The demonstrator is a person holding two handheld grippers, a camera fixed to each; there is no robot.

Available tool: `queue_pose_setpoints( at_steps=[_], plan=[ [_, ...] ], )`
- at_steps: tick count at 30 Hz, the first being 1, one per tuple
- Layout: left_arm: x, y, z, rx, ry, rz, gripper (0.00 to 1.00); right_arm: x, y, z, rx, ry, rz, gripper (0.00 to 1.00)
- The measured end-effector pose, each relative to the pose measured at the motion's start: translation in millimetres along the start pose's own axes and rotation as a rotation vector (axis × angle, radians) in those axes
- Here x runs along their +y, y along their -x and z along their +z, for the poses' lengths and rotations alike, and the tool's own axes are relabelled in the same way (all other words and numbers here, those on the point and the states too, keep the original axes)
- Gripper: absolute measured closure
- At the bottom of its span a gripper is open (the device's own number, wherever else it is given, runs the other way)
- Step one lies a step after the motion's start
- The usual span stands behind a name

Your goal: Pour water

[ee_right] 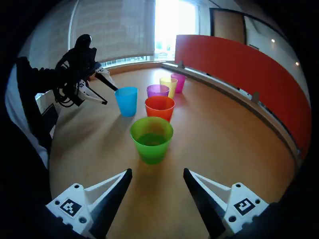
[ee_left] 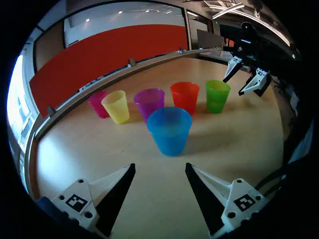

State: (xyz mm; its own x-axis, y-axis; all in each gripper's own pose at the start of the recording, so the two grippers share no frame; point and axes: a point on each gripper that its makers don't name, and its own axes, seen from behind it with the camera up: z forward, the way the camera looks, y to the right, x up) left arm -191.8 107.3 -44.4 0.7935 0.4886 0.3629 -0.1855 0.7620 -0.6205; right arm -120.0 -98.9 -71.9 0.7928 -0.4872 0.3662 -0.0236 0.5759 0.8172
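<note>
Cups, six of them, stand upright on the pale wooden tabletop [ee_left: 247, 139], with a gripper facing them from each end. In the left gripper view, the left gripper [ee_left: 159, 167] hangs low over the wood, its fingers spread wide with nothing between them. Straight ahead sits the blue cup [ee_left: 169, 131], nearest of the lot. Behind it the purple cup [ee_left: 149, 101] and the orange cup [ee_left: 184, 95] stand side by side, with the green cup [ee_left: 217, 95] just right of the orange one. The yellow cup [ee_left: 116, 105] and the pink cup [ee_left: 97, 103] stand close together off to the left, near the red panel [ee_left: 107, 55] along the far edge. Over by the green cup the right gripper [ee_left: 232, 87] hovers, fingers apart, holding nothing.

Switch to the right gripper view: its own fingers gape wide here as well, and the green cup stands just ahead, centred between the tips but untouched. A darker green patch lies at its bottom; whether that is water, I cannot tell. The orange cup sits just behind it, then purple, yellow and pink run away in a line, with blue off to the left. The left gripper's tips point at the blue cup, close beside its rim, dark against the bright window [ee_right: 175, 24].
</note>
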Motion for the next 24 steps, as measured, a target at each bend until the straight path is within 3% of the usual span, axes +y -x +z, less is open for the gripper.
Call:
queue_pose_setpoints(
  at_steps=[8, 14, 24],
  plan=[
    [-18.4, 5.1, -18.5, 0.027, -0.088, -0.071, 0.07, 16.5, -1.1, -14.7, 0.023, 0.131, 0.111, 0.0],
    [-35.6, 4.8, -31.7, 0.08, -0.175, -0.146, 0.07, 30.5, 0.2, -26.7, 0.039, 0.228, 0.15, 0.0],
    [-58.7, 6.0, -53.0, 0.149, -0.278, -0.222, 0.07, 36.7, 2.3, -34.7, 0.071, 0.307, 0.22, 0.0]
  ],
)
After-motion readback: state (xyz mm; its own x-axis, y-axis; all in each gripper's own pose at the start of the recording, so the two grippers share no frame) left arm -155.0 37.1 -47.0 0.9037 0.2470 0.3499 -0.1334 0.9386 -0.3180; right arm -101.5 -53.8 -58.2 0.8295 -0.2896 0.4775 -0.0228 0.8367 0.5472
